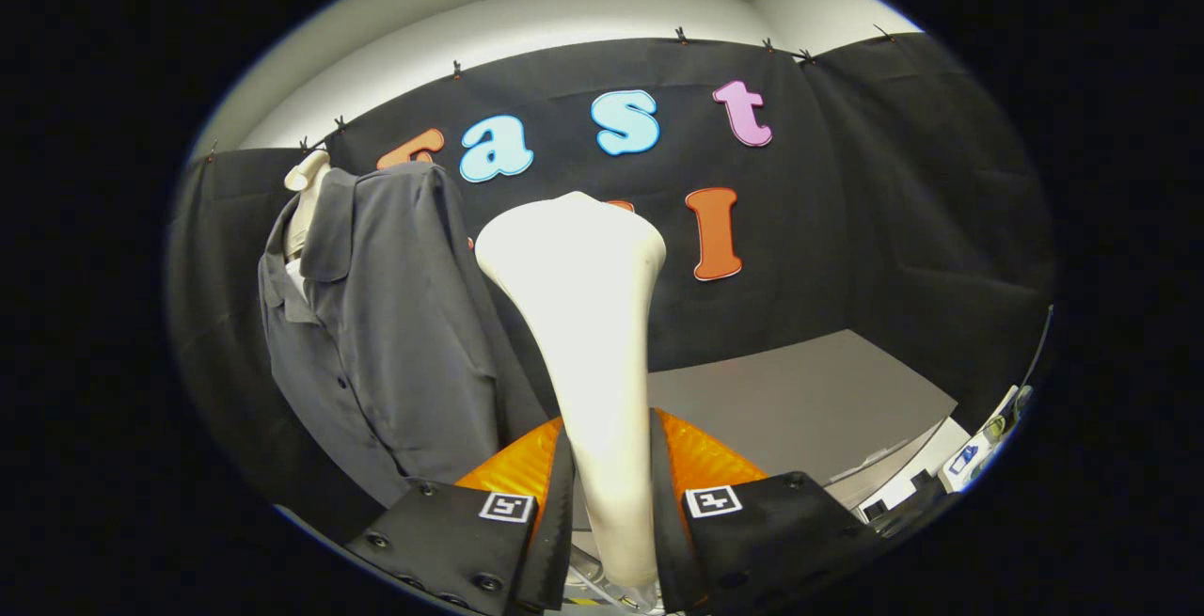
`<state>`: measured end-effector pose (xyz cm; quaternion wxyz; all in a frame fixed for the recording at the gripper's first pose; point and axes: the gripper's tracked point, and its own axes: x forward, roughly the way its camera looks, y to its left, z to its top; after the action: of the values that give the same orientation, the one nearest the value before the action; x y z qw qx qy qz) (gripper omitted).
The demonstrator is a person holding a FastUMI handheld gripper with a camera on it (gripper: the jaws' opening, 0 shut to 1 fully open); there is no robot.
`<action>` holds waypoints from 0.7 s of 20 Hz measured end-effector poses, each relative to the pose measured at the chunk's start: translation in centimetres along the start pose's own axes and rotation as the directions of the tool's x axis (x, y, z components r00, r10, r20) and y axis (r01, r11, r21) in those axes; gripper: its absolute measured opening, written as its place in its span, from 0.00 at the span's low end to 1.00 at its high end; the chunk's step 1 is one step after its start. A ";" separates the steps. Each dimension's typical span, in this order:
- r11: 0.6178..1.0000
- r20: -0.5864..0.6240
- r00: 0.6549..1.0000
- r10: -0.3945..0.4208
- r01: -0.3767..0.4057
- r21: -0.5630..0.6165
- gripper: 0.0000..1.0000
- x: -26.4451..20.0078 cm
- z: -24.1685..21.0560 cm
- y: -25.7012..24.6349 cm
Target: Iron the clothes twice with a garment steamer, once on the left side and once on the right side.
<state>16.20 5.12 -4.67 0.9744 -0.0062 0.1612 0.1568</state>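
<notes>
From the camera riding on the gripper [609, 494], a cream-white garment steamer [593, 334] is seen rising straight up between the two fingers. Its narrow handle is pinched from both sides, each finger pressed flat against it, and its wider, rounded head is held upright above them, against the black cloth wall [847, 221].

Just beside the steamer, on the left, a dark grey collared shirt [386, 315] is hung on a pale mannequin form [306, 197], of which the neck is seen above the open collar. A row of small buttons runs down the shirt's front. The steamer's head is held close to the shirt's near edge; whether the two are touching cannot be told.

Beyond the fingers, to the right, a flat grey surface [800, 400] is laid out at the foot of the cloth wall. At its far right corner some small white objects [969, 456] are glimpsed, too small to be identified.
</notes>
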 end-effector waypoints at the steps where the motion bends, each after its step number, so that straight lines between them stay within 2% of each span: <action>1: 1.000 0.006 1.000 0.002 -0.002 -0.003 0.45 -0.2 0.1 1.3; 7: 0.999 0.021 1.000 0.015 -0.015 -0.028 0.44 -0.8 -0.5 9.8; 14: 0.998 -0.007 1.000 0.016 -0.017 -0.056 0.44 -0.1 -3.6 18.0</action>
<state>9.41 21.98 -7.32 0.9719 -0.0327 0.1601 0.1692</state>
